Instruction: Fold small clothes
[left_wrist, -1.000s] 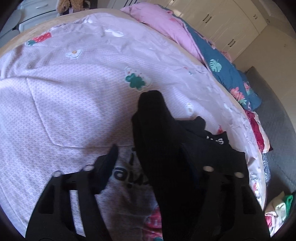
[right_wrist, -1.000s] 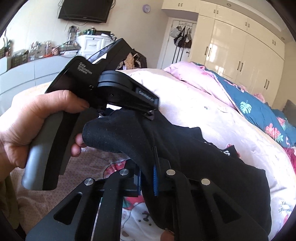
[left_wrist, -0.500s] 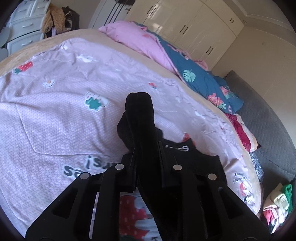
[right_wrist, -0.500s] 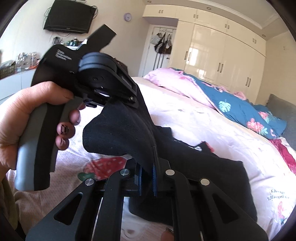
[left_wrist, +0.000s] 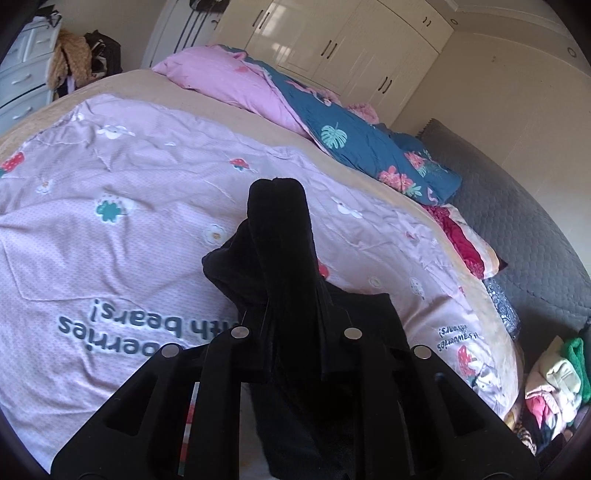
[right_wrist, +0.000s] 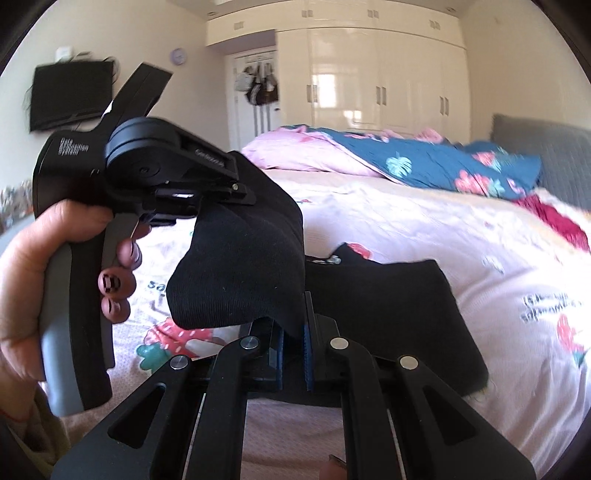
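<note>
A black sock (left_wrist: 280, 240) stands up between the fingers of my left gripper (left_wrist: 293, 326), which is shut on it. In the right wrist view the same black sock (right_wrist: 240, 266) hangs between the two tools. My right gripper (right_wrist: 293, 334) is shut on its lower edge between the blue pads. A hand (right_wrist: 44, 277) holds the left gripper (right_wrist: 229, 192), which clamps the sock's upper edge. More black cloth (right_wrist: 388, 306) trails from the sock down onto the pink quilt (right_wrist: 406, 229).
The pink printed quilt (left_wrist: 147, 184) covers the bed, with a pink and blue duvet (left_wrist: 369, 147) bunched at the far side. A heap of clothes (left_wrist: 554, 380) lies on the grey mat at the right. White wardrobes (right_wrist: 388, 81) line the back wall.
The left jaws have closed on the black sock. Both grippers have risen with it and swung across the bed, and the sock now hangs clear of the quilt.
</note>
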